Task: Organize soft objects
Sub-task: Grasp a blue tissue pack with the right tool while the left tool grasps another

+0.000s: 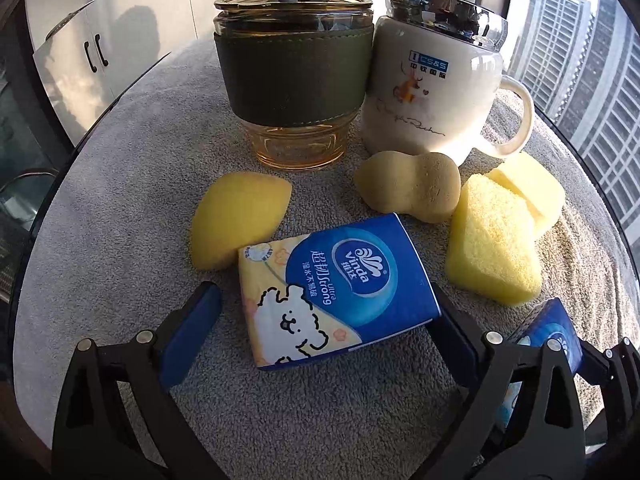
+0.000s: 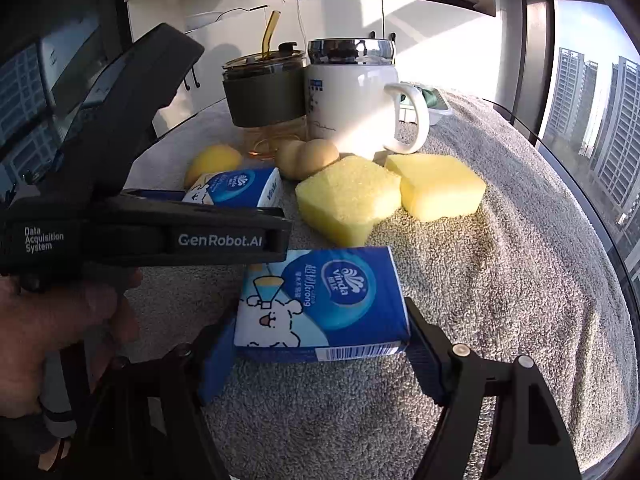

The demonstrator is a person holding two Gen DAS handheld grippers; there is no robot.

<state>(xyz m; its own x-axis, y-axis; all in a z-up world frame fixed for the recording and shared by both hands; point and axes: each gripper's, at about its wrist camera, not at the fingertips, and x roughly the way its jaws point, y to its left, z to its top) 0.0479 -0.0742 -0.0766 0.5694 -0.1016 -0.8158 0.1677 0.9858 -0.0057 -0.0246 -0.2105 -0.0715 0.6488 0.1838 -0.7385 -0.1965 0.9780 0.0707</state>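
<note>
**Both grippers straddle tissue packs on the grey towel**

Left gripper (image 1: 326, 312) has its jaws spread around one blue tissue pack (image 1: 334, 292): the right pad touches the pack's edge, but the left pad stands clear of it, so nothing is clamped yet. That pack lies flat on the grey towel (image 1: 120, 208), in front of the amber glass cup (image 1: 294, 80). Right gripper (image 2: 320, 356) brackets the second tissue pack (image 2: 320, 300), both blue pads against its short ends; it looks like a grip, probably light, since the wrapper shows no denting. This second pack sits further forward of the cup and to its right.

Each tool apparently takes one pack, likely so the pair can be moved together.

Count of soft things: two tissue packs; two yellow sponge blocks (image 2: 350, 196) touching each other, right of the cup; one tan peanut-shaped sponge (image 1: 408, 188) just in front of the white mug (image 1: 434, 84); one yellow egg-shaped sponge (image 1: 236, 218) in front of the cup. Cup and mug stand side by side, touching, one of each.
</note>
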